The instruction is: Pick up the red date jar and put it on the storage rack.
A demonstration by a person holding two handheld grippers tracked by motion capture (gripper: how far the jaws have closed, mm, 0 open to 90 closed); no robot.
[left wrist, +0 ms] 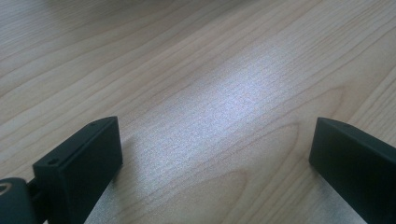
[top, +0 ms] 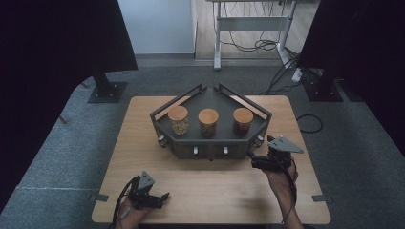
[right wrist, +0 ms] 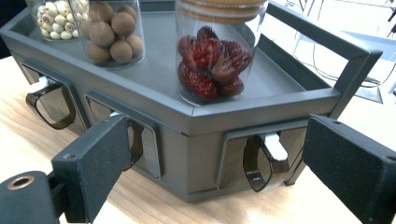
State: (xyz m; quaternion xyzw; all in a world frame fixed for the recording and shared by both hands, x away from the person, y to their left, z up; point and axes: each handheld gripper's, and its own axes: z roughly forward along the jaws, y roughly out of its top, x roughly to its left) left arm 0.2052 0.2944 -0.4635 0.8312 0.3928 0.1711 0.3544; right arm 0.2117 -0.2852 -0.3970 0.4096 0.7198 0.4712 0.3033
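**Right hand-held gripper at the rack's corner drawer**

While facing the right front corner of the grey rack (top: 210,143), right hand-held gripper (right wrist: 210,163) spread wide, nothing clamped, either side of the white-tabbed drawer handle (right wrist: 264,161). Directly above on the rack, jar of red dates (right wrist: 212,56). Further along, jars of brown balls (right wrist: 112,32) and pale seeds (right wrist: 53,18). Well off the rack, low over bare table (left wrist: 210,93), left hand-held gripper (left wrist: 215,154) wide, empty.

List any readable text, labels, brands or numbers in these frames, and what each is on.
None: no readable text in any view.
Three jars with wooden lids: plain glass, no labels.
Grey rack: no brand or number on its front; its drawer handles are unmarked.
Right gripper and left gripper: black fingers, no print.
Table: bare wood.
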